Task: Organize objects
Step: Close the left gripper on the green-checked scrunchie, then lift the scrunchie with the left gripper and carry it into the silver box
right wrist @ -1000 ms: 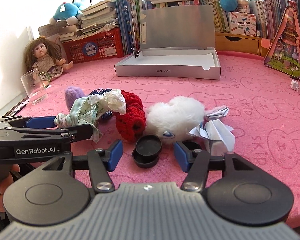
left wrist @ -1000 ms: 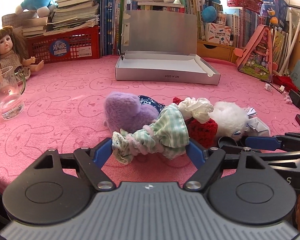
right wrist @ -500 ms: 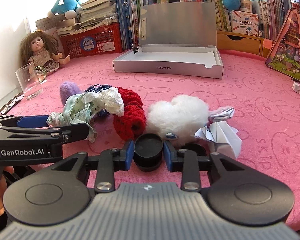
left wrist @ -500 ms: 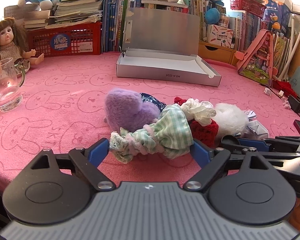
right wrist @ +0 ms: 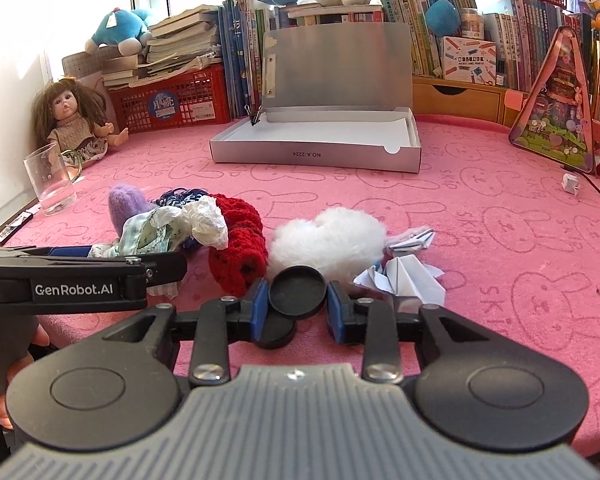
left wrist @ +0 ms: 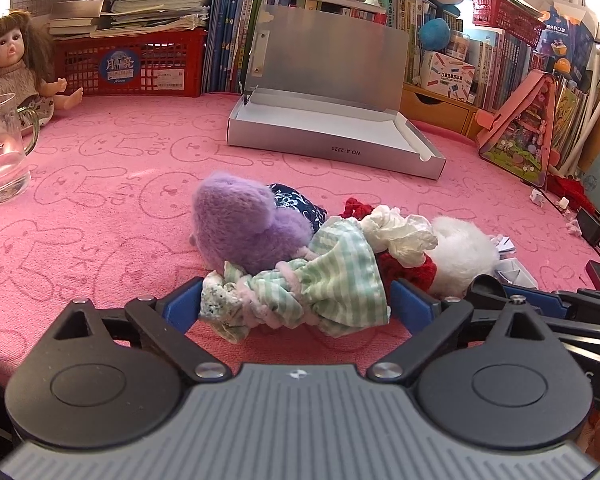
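Observation:
A pile of soft items lies on the pink mat: a green checked scrunchie [left wrist: 320, 284], a purple fuzzy one [left wrist: 240, 228], a red knitted one [right wrist: 240, 236], a white fluffy one [right wrist: 332, 236] and crumpled white paper [right wrist: 404, 276]. My left gripper [left wrist: 296, 304] is open, its blue pads on either side of the green scrunchie. My right gripper [right wrist: 298, 304] is shut on a black round lid [right wrist: 297, 291], raised over a second black disc [right wrist: 276, 332]. An open silver box [right wrist: 320, 144] stands behind.
A glass mug [left wrist: 0, 152] and a doll [left wrist: 12, 68] are at the left. A red basket [left wrist: 132, 64], books and plush toys line the back. A pink triangular case [right wrist: 560, 108] leans at the right. Small white bits [right wrist: 572, 184] lie near the right edge.
My right gripper has closed on the black lid and lifted it slightly off the disc below. My left gripper stays open around the green scrunchie.

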A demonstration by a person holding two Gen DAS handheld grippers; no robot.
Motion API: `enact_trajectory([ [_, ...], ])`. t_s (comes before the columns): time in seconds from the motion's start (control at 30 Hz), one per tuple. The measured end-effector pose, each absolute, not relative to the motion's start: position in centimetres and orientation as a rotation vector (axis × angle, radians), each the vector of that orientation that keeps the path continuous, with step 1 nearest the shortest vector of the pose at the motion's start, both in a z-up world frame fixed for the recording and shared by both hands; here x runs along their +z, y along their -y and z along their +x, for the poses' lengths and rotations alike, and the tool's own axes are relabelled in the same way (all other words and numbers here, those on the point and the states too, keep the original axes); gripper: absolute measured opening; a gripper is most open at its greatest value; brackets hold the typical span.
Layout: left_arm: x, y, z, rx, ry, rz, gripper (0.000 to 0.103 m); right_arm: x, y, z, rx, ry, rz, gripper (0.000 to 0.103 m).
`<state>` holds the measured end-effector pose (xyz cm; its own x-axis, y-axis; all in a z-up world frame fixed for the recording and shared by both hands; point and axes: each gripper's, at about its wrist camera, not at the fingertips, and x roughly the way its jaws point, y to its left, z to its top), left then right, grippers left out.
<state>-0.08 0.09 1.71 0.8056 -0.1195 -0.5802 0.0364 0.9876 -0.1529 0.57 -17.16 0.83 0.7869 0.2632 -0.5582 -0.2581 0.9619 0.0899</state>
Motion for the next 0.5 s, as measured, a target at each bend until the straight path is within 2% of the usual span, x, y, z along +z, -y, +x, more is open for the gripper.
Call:
enact_trajectory([
  [0.23,1.4,-0.1,0.3,-0.060,-0.622,-0.141,0.097,0.7,16.4,0.6,0.292,-0.603,-0.007,0.037],
  [0.43,1.5,-0.2,0.0,-0.048,-0.618,-0.121,0.080,1.0,15.6,0.5,0.312,-0.588,-0.026,0.037],
  [0.5,1.5,-0.1,-0.3,-0.055,-0.612,-0.112,0.079,1.1,15.3,0.5,0.323,-0.583,-0.033,0.037],
])
